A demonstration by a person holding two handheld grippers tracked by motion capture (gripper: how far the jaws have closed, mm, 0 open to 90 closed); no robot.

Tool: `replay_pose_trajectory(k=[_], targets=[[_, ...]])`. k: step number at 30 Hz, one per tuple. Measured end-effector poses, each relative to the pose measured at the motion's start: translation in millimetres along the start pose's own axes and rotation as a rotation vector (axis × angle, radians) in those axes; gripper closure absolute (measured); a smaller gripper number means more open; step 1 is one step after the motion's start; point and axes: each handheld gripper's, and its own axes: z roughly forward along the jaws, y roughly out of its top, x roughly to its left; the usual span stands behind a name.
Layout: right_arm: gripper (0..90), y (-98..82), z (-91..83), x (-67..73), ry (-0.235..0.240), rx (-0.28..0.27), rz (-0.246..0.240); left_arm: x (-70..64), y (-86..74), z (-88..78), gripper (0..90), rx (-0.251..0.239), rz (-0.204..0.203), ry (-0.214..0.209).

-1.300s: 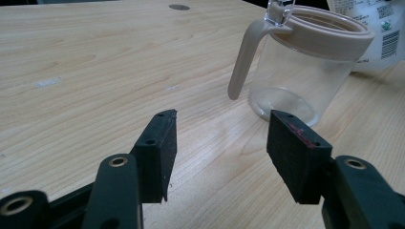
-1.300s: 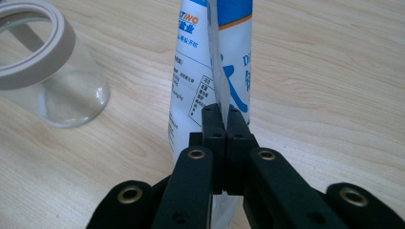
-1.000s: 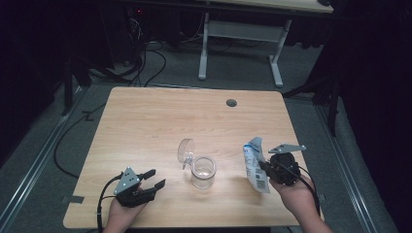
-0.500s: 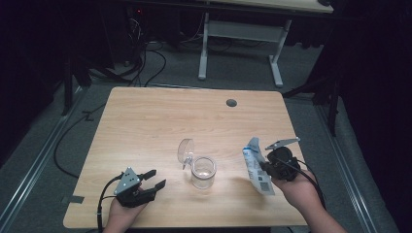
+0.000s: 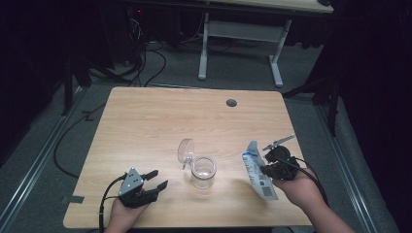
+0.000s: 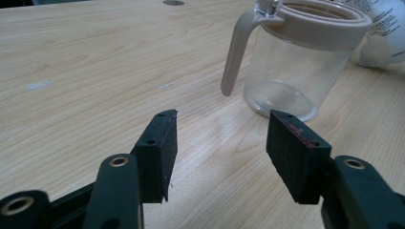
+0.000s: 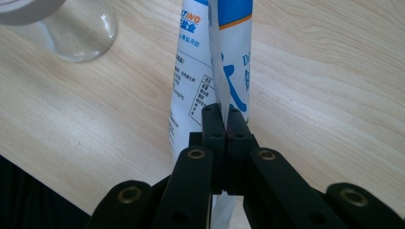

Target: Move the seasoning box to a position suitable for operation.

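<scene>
Partly, right gripper (image 7: 222, 119) hides pinched packet (image 7: 229, 57).

Table (image 5: 160, 121): pale wood grain, with one dark grey round grommet (image 5: 231, 103) toward its far edge.
Jug (image 6: 296, 62): clear body, beige rim and handle; its clear lid (image 5: 185, 151) lies just beside it.
Pouch (image 7: 224, 57), right of the jug: white with blue panels, orange lettering, black print and a barcode.
Left gripper (image 6: 219, 143) and right gripper (image 7: 222, 121): black jaws, brass-coloured rivets.
</scene>
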Motion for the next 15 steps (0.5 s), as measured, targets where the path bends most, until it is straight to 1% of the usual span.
replay_pose_trajectory(k=[2,3,5,7,8,10,11,12,13,15], targets=[[90.0,0.4,-0.4,0.5,-0.004,0.009,-0.002,-0.5,0.2,0.2,44.7,0.0,0.003,-0.002],[90.0,1.5,-0.5,1.1,0.0,0.024,-0.007,-1.8,0.3,0.4,44.7,-0.002,0.007,-0.004],[90.0,1.8,-0.5,1.4,0.002,0.029,-0.007,-2.3,0.3,0.5,44.7,-0.001,0.011,-0.004],[90.0,3.6,-0.7,1.4,0.001,0.049,-0.022,-3.8,0.7,0.6,44.6,0.005,0.018,-0.004],[90.0,4.1,-0.8,2.2,0.002,0.056,-0.01,-3.8,0.7,0.6,44.5,0.005,0.018,-0.004],[90.0,4.8,-0.8,1.8,0.004,0.058,-0.011,-5.0,1.5,0.8,44.5,0.007,0.029,0.002],[90.0,6.5,-1.2,2.0,0.002,0.072,-0.01,-5.5,1.7,1.0,44.5,0.008,0.031,0.0],[90.0,6.5,-1.2,2.0,0.002,0.072,-0.01,-5.8,1.7,1.1,44.5,0.009,0.035,0.0],[90.0,8.3,-1.7,2.4,-0.002,0.09,-0.001,-6.6,1.5,1.8,44.5,0.01,0.039,0.001],[90.0,10.2,-1.8,1.6,-0.007,0.101,-0.01,-6.7,1.4,1.8,44.4,0.01,0.04,0.0]])
